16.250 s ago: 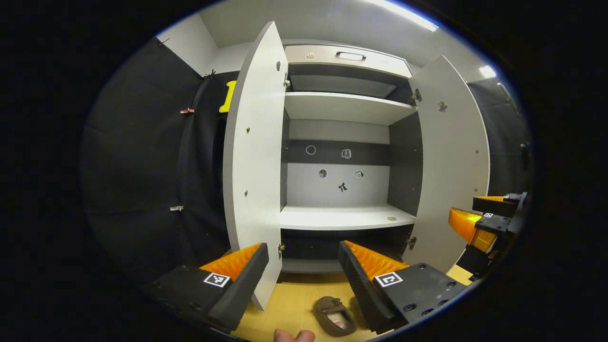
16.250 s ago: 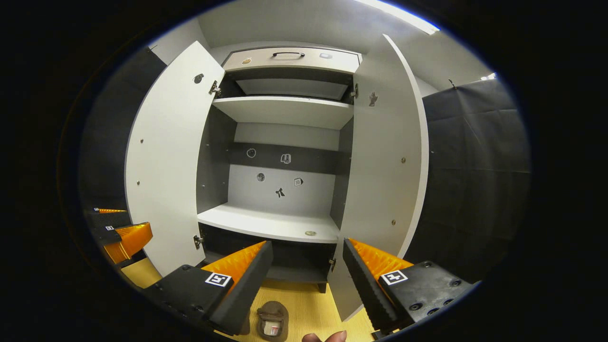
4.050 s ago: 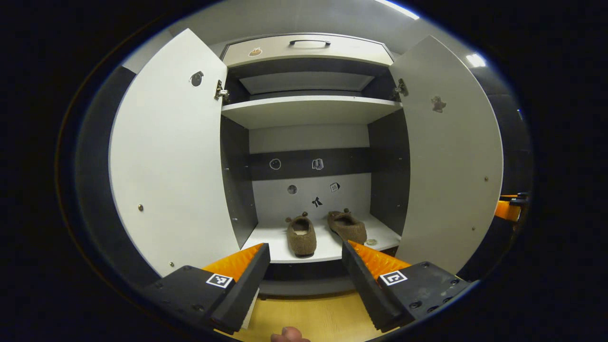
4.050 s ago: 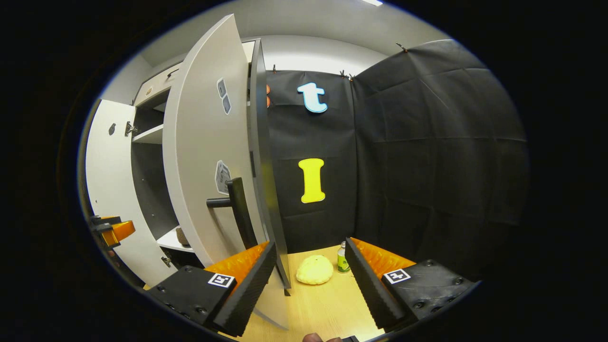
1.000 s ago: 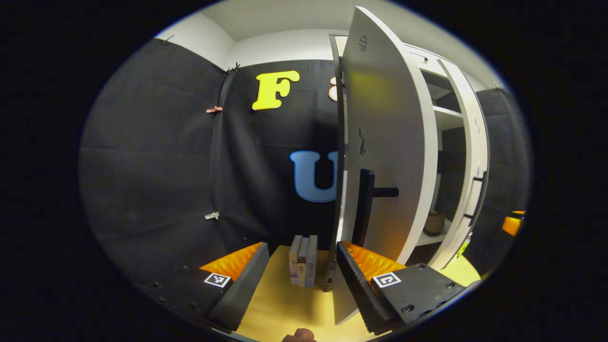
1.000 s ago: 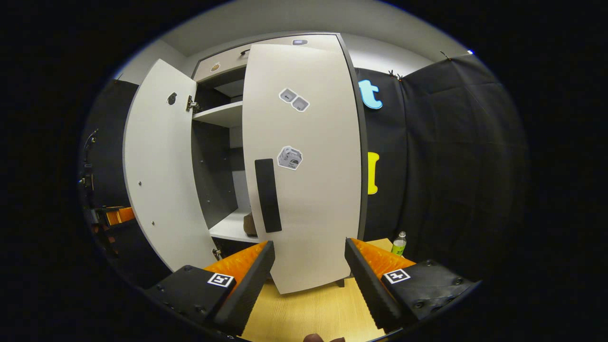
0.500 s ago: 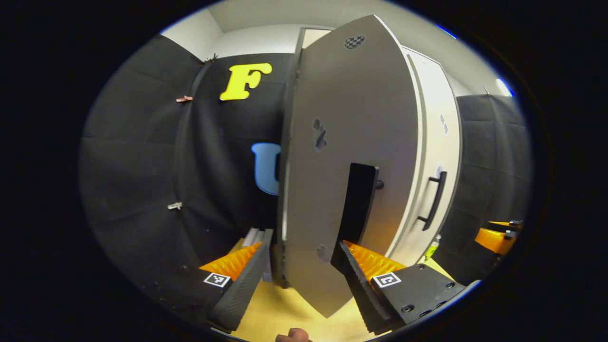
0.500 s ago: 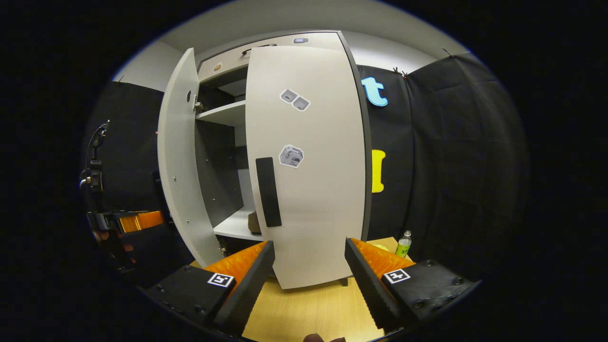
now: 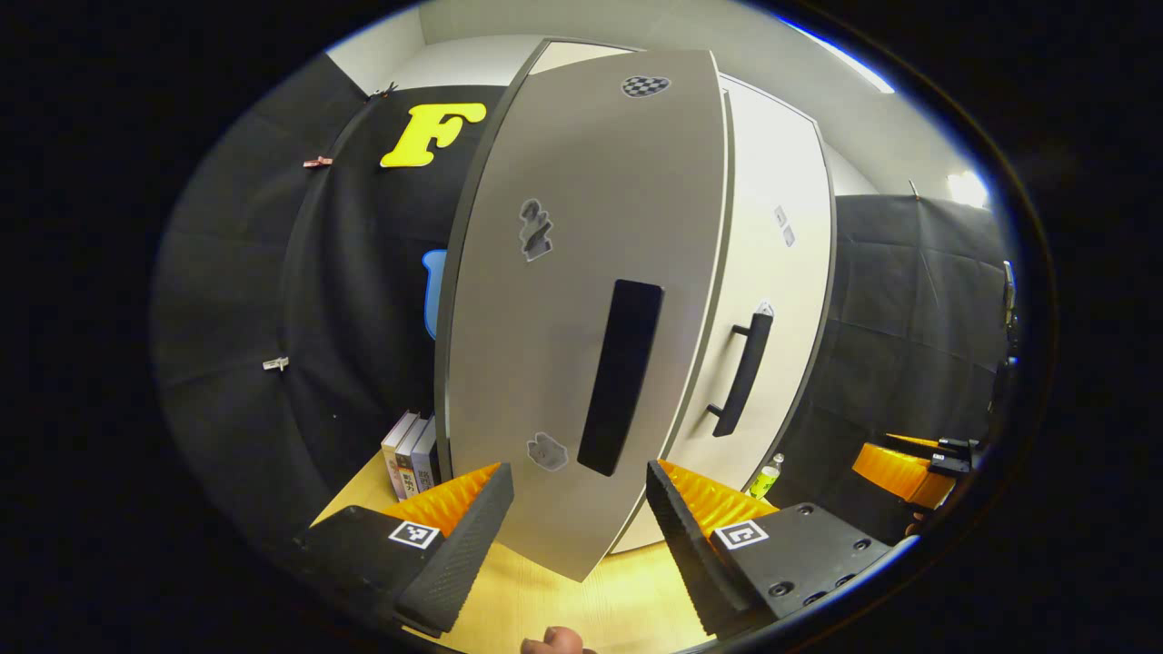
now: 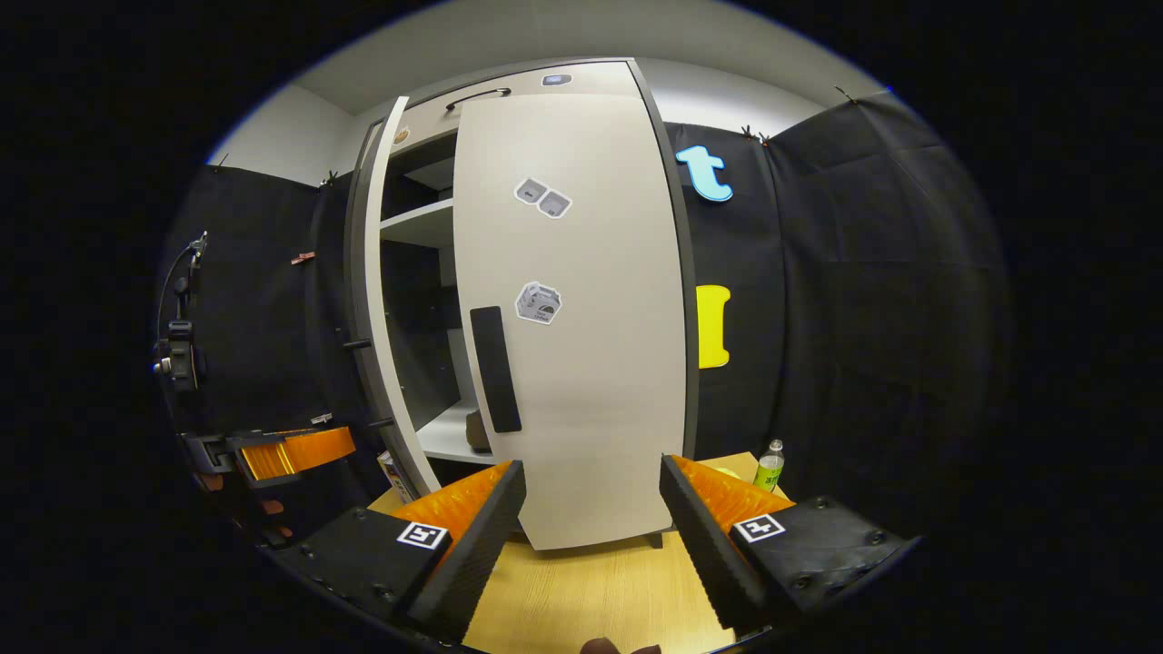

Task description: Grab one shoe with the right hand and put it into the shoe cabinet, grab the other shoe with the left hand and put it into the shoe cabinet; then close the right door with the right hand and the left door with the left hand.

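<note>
Facing the left door (image 9: 581, 300) at twelve o'clock, the left gripper (image 9: 580, 509) gapes wide, empty. Right gripper (image 10: 592, 509), equally spread and empty, fronts the right door (image 10: 581, 318); a shoe (image 10: 474, 429) peeks at eleven o'clock.

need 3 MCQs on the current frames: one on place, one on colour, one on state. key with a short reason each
1. The upright row of books stands:
A) inside a drawer
B) on the pale wooden surface, beside the cabinet's left-door side
C) on top of the cabinet

2. The long bar handle on the light-grey left cabinet door is:
A) black
B) silver
C) red

3. That left door is:
A) swung wide open
B) ajar, nearly closed
C) taken off

Key:
1. B: the left gripper view shows the books just left of the door's edge.
2. A: it reads dark against the grey panel.
3. B: the right gripper view shows a gap, with the white shelf visible through it.
</note>
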### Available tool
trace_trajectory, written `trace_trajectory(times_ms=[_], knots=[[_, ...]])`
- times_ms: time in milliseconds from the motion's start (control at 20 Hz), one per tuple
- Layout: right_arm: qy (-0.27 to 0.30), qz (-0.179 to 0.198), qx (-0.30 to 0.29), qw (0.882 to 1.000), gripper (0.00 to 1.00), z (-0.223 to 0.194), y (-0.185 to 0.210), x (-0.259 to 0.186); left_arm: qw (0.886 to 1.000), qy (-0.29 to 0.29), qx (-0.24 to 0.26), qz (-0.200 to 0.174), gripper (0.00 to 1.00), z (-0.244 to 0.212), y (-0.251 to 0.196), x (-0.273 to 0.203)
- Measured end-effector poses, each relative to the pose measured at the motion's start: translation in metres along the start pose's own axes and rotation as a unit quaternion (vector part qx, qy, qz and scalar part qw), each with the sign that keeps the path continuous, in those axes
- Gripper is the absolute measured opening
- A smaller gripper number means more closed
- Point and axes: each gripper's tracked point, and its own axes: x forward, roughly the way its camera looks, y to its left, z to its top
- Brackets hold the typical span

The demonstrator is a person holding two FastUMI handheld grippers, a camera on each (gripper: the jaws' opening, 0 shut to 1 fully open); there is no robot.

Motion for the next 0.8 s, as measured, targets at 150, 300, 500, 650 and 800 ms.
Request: trace_trajectory(times_ms=[150,300,500,650,800], knots=[[-0.002,-0.001,-0.001,1.000,0.98,0.002,0.000,-0.001,1.000,-0.016,0.018,0.004,0.94,0.006,-0.004,-0.007],[-0.009,-0.008,-0.006,1.000,0.98,0.005,-0.001,-0.001,0.998,-0.038,0.039,0.010,0.94,0.016,-0.007,-0.016],[-0.016,-0.011,-0.015,1.000,0.98,0.009,0.003,-0.002,0.995,-0.067,0.067,0.020,0.90,0.032,-0.006,-0.029],[-0.026,-0.015,-0.022,0.999,0.98,0.014,0.005,-0.005,0.993,-0.086,0.078,0.030,0.94,0.040,-0.001,-0.041],[-0.037,-0.016,-0.028,0.999,0.98,0.019,0.010,-0.009,0.993,-0.092,0.070,0.026,0.94,0.039,-0.001,-0.049]])
